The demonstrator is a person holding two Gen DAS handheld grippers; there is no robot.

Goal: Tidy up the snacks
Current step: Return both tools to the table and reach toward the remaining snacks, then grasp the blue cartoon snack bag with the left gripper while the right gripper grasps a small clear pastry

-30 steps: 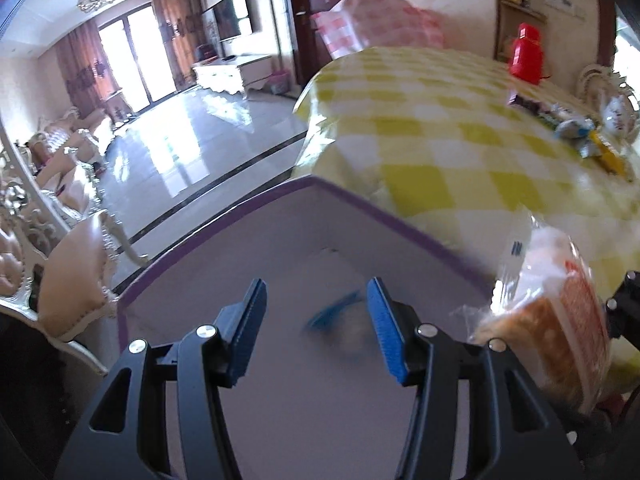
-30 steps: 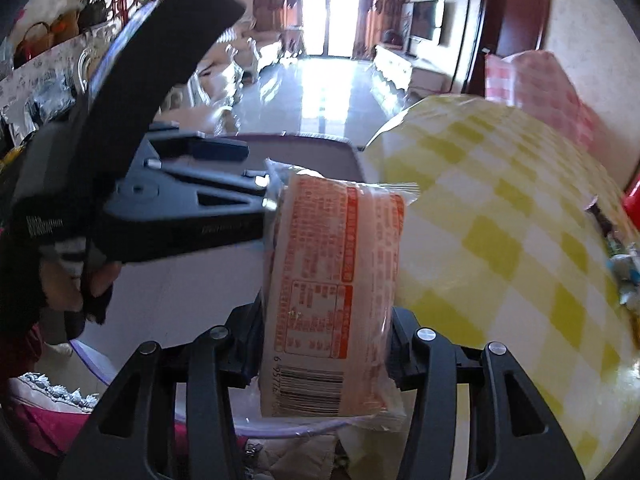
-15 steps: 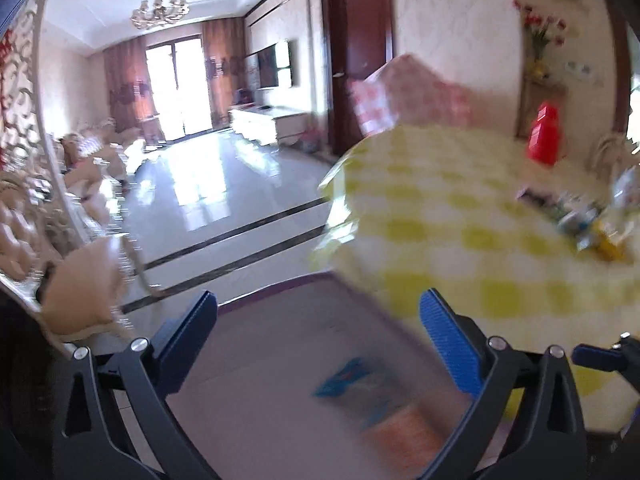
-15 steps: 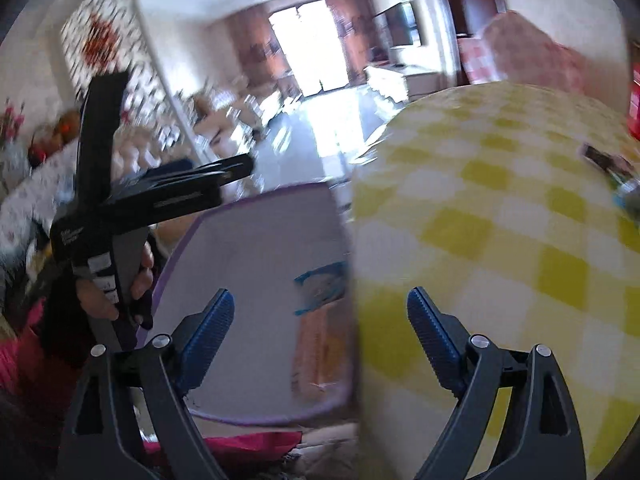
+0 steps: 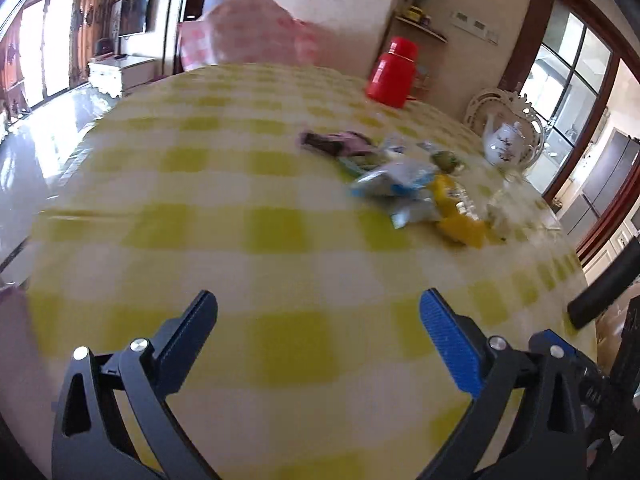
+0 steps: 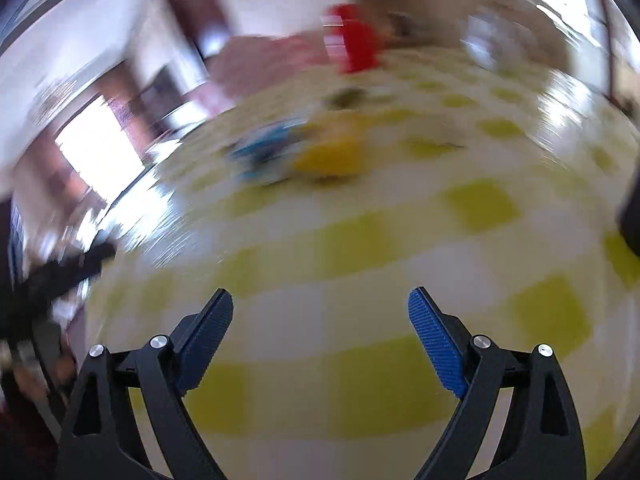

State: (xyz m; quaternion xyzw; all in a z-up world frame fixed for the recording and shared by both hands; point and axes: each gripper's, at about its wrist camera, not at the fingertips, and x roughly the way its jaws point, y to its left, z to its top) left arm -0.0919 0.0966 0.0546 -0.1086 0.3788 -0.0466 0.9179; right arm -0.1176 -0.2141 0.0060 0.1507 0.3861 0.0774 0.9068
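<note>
We see both claws over the table (image 5: 248,240), yellow-and-white check cloth. Left gripper (image 5: 318,312): jaws spread wide, nothing btwn them, only bare cloth under. Right gripper (image 6: 320,308): same, jaws wide apart, empty, cloth below.

Vs a sec ago: right claw was pinching an orange-printed pack upright over a white bin w/ purple rim; left claw was half-closed above that bin w/ a blue-trimmed pack blurred just beyond its tips. Half a sec ago both were already spread, both packs lying in the bin. Now the bin is out of both views, apart from maybe a purplish sliver at the left edge of the left view — can't be sure. Both cams have swung off the bin and onto the tabletop.

Snacks (image 5: 400,176) left on the table: a loose heap ahead & right of the left claw, well apart from its tips. Dark purple wrapper at the far left of heap, blue-white packs mid, yellow pack nearest right. Right view v. blurred; heap (image 6: 304,148) shows as blue & yellow smears.

Beyond the heap: red flask (image 5: 392,72), white teapot (image 5: 504,144) to the right. Right gripper's black frame pokes in at lower right of left view.
</note>
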